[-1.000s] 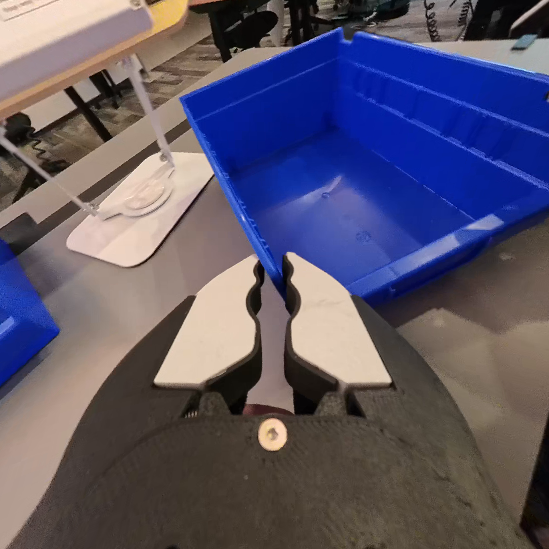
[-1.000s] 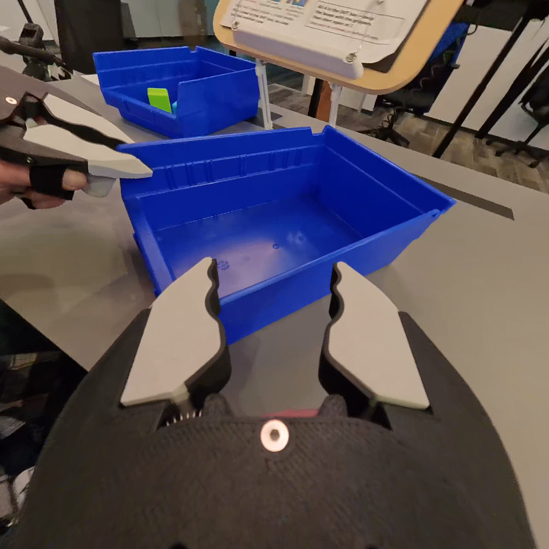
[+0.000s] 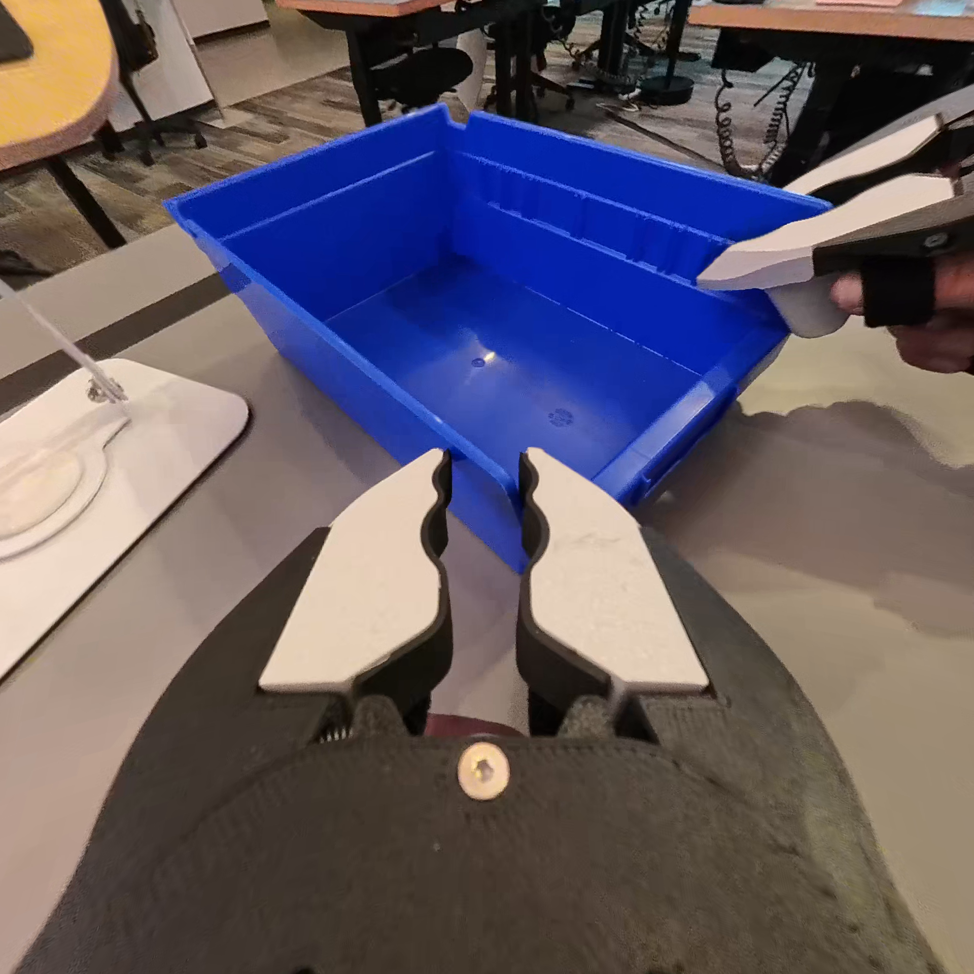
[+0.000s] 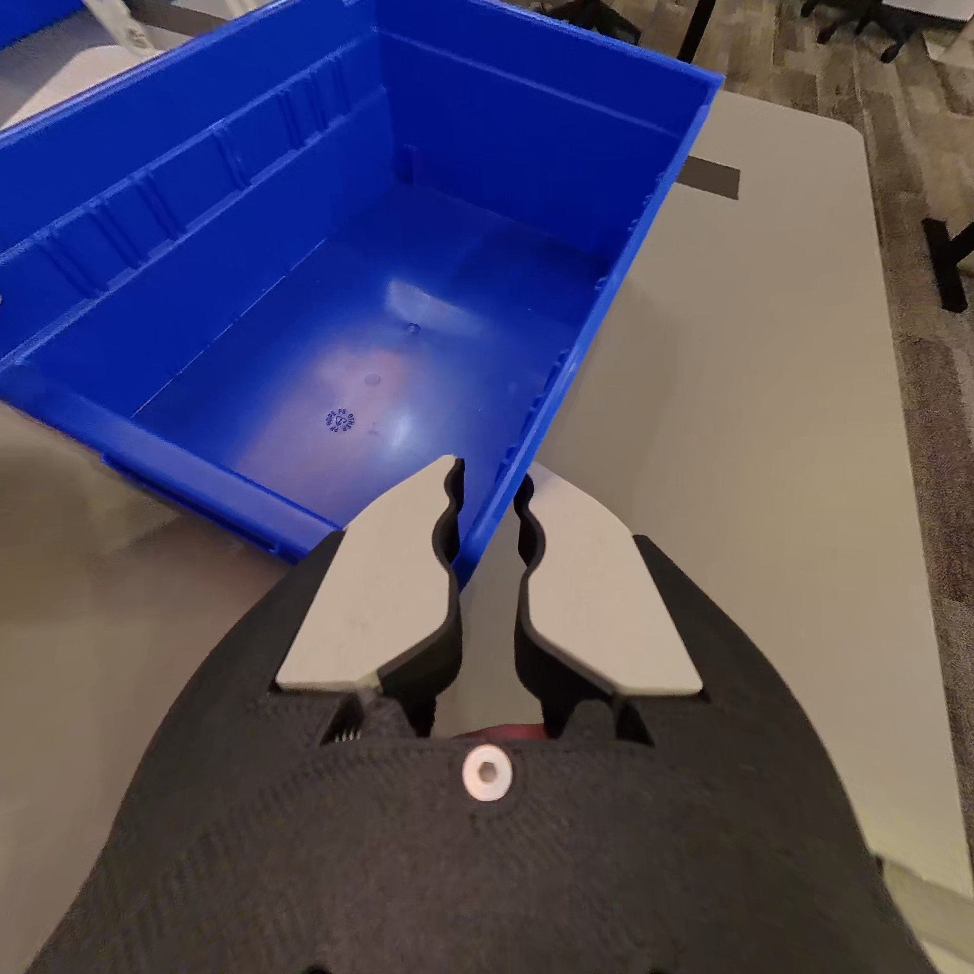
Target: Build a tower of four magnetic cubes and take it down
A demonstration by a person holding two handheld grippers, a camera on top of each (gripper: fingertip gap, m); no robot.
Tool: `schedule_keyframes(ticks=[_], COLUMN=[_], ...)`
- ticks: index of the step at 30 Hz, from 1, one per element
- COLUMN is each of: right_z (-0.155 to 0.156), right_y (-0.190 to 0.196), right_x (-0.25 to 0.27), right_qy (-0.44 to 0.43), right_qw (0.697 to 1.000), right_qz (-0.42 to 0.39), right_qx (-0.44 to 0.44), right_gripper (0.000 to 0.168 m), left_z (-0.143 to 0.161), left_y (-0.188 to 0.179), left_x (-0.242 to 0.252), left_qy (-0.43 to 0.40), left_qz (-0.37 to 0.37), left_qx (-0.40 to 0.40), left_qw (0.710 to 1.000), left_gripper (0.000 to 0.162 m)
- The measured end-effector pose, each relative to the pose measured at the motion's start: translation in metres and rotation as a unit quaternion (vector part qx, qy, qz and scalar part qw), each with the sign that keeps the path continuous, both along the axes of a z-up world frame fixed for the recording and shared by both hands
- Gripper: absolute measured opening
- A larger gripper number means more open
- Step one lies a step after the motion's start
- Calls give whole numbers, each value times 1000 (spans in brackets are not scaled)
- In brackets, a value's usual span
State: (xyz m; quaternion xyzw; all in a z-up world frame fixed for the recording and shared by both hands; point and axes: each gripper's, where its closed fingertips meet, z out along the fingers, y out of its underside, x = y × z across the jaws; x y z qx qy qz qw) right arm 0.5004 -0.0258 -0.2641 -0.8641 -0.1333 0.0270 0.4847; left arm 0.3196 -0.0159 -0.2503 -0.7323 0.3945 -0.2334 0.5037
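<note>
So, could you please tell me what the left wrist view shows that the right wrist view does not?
Only the left wrist view shows the white stand base on the table, a round wooden tabletop at far left, and the right hand-held gripper from the side, over the bin's rim.

Only the right wrist view shows the table's rounded corner and a dark strip.

Both show the empty blue bin on the grey table. No cubes appear.

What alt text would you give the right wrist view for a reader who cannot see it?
The right tongs straddle the near corner wall of an empty blue bin, with a narrow gap between them. The bin sits on a grey table.
</note>
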Motion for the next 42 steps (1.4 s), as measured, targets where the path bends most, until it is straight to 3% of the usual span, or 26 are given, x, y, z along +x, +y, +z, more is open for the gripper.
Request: schedule_keyframes(ticks=[1, 15, 24, 31, 36, 40, 42], right_z=[0, -2, -2, 3, 39, 81, 93], right_y=[10, 125, 169, 175, 155, 128, 114], right_x=[8, 68, 79, 82, 104, 69, 32], right_qy=[4, 7, 13, 23, -38, -74, -86], right_qw=[1000, 1000, 1000, 999, 989, 974, 964], right_qz=[-1, 0, -13, -22, -91, -64, -27], right_qx=[-1, -20, -17, 22, 108, 206, 251], right_gripper=[17, 8, 7, 13, 49, 28, 3], left_z=[0, -1, -1, -2, 18, 21, 19], left_y=[6, 98, 144, 156, 145, 131, 125], left_x=[7, 65, 75, 73, 49, 7, -20], left_qy=[-3, -49, -72, -80, -81, -56, -48], left_qz=[9, 106, 132, 110, 116, 129, 137], left_qx=[1, 4, -5, -7, 47, 87, 90], left_qw=[1000, 993, 989, 991, 989, 986, 985], left_gripper=[24, 23, 22, 28, 37, 27, 16])
